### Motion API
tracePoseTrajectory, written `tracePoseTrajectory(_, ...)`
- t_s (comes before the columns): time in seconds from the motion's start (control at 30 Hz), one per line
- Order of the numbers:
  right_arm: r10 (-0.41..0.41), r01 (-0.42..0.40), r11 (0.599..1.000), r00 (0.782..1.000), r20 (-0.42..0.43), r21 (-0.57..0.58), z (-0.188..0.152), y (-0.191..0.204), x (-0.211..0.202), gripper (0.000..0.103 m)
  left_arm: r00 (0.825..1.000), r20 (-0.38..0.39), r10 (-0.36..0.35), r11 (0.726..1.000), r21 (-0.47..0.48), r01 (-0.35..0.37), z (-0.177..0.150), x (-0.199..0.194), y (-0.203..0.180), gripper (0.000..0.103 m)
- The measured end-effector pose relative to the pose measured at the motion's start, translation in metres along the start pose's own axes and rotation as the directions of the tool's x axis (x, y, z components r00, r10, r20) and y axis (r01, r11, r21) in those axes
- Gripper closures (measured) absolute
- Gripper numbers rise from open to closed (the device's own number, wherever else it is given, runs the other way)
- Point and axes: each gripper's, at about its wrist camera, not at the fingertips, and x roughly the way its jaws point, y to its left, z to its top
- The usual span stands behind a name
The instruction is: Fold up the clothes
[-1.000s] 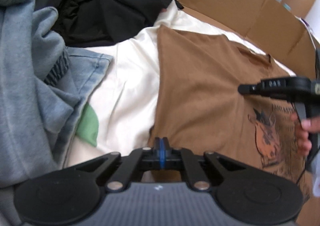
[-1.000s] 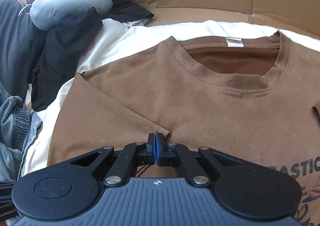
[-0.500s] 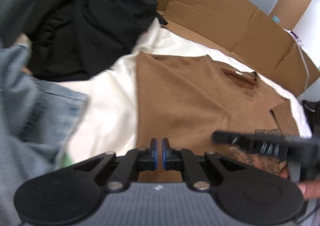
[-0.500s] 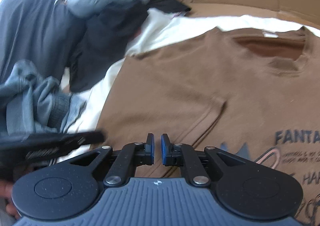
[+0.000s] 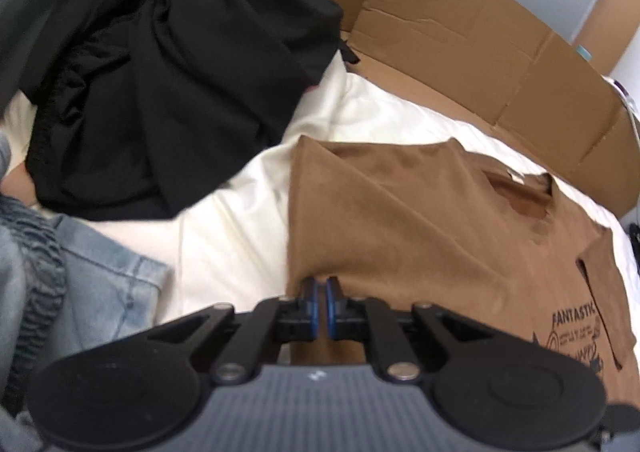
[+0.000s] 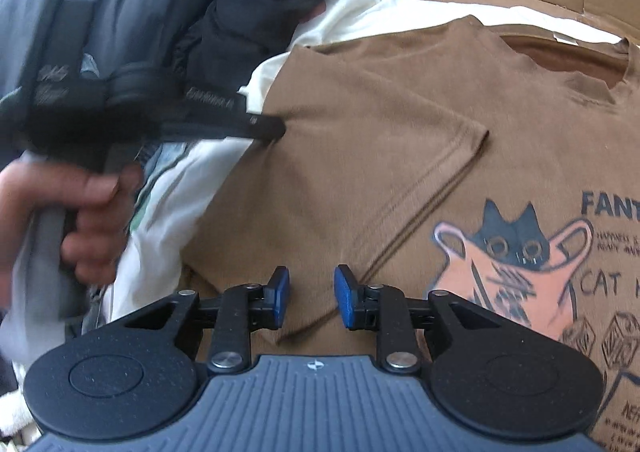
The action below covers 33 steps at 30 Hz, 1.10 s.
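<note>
1. Blue-padded right gripper (image 6: 308,294): we see its jaws have just been opening and now stand apart, nothing between them, hovering over the lower edge of the folded-in sleeve (image 6: 404,180).
2. Left gripper (image 5: 319,306): pads nearly pressed together with only a slit showing; we see no cloth pinched. It sits at the shirt's left folded edge. From the right wrist view its tip (image 6: 268,128) lies against that same edge, a hand (image 6: 76,212) on the handle.
3. Brown T-shirt (image 5: 420,220) lies face up on the cream sheet (image 5: 224,236), collar toward the cardboard wall (image 5: 460,36), cat print (image 6: 508,252) showing, one sleeve already turned in.
4. We judge it light, limp knit, not slippery; it will sag and crease unless taken at two points. Best holds: hem corners or the folded side edge.
5. Beside it: black garments (image 5: 168,92), denim (image 5: 108,292), well clear.
</note>
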Motion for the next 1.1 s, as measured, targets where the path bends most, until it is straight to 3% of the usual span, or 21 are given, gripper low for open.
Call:
tracePoseTrajectory(0.23,-0.005,0.005,1.000,1.000,-0.011,-0.009,-0.022,0.006,-0.010,0.066,1.000,0.006,-0.011,1.000,-0.006,0.011,-0.003,-0.007,0.000,0.096)
tracePoseTrajectory(0.57,0.052,-0.052,0.998,0.999,-0.002,0.034,-0.025,-0.008,-0.024,0.066,0.998,0.056,0.001,1.000,0.002,-0.001,-0.052,-0.060,-0.011,0.096)
tracePoseTrajectory(0.63,0.068,-0.068,0.997,0.998,0.002,0.037,-0.022,-0.011,-0.028,0.062,0.998,0.054,0.019,1.000,0.000,-0.019,-0.057,-0.067,-0.015,0.091)
tracePoseTrajectory(0.67,0.079,-0.079,0.996,0.997,0.004,0.037,-0.020,-0.013,-0.030,0.059,0.998,0.049,0.030,1.000,-0.001,-0.030,-0.058,-0.070,-0.018,0.079)
tracePoseTrajectory(0.7,0.085,-0.084,0.996,0.996,-0.003,0.039,-0.017,-0.014,-0.034,0.057,0.998,0.043,0.048,0.999,0.002,-0.048,-0.059,-0.075,-0.023,0.061)
tracePoseTrajectory(0.77,0.080,-0.078,0.996,0.996,-0.032,0.051,-0.010,-0.016,-0.048,0.048,0.996,0.031,0.078,0.997,0.007,-0.078,-0.058,-0.086,-0.032,0.045)
tracePoseTrajectory(0.83,0.062,-0.060,0.997,0.997,-0.047,0.058,-0.004,-0.018,-0.069,0.037,0.995,0.018,0.103,0.995,0.008,-0.103,-0.057,-0.098,-0.040,0.040)
tracePoseTrajectory(0.87,0.051,-0.048,0.997,0.998,-0.047,0.064,-0.002,-0.019,-0.080,0.032,0.994,0.009,0.112,0.994,0.005,-0.112,-0.055,-0.106,-0.044,0.031)
tracePoseTrajectory(0.9,0.040,-0.037,0.997,0.998,-0.048,0.069,0.000,-0.020,-0.092,0.019,0.993,0.009,0.117,0.993,-0.010,-0.117,-0.053,-0.113,-0.047,0.018)
tracePoseTrajectory(0.93,0.029,-0.026,0.997,0.998,-0.049,0.075,0.002,-0.021,-0.103,0.009,0.992,0.007,0.124,0.992,-0.028,-0.124,-0.051,-0.120,-0.049,0.012)
tracePoseTrajectory(0.97,0.019,-0.015,0.997,0.999,-0.048,0.073,0.003,-0.023,-0.112,0.007,0.991,0.003,0.131,0.990,-0.047,-0.131,-0.050,-0.127,-0.053,0.005)
tracePoseTrajectory(1.1,-0.030,0.032,0.998,0.999,-0.035,0.050,0.006,-0.031,-0.132,0.001,0.987,-0.035,0.158,0.987,-0.027,-0.159,-0.052,-0.141,-0.070,0.004)
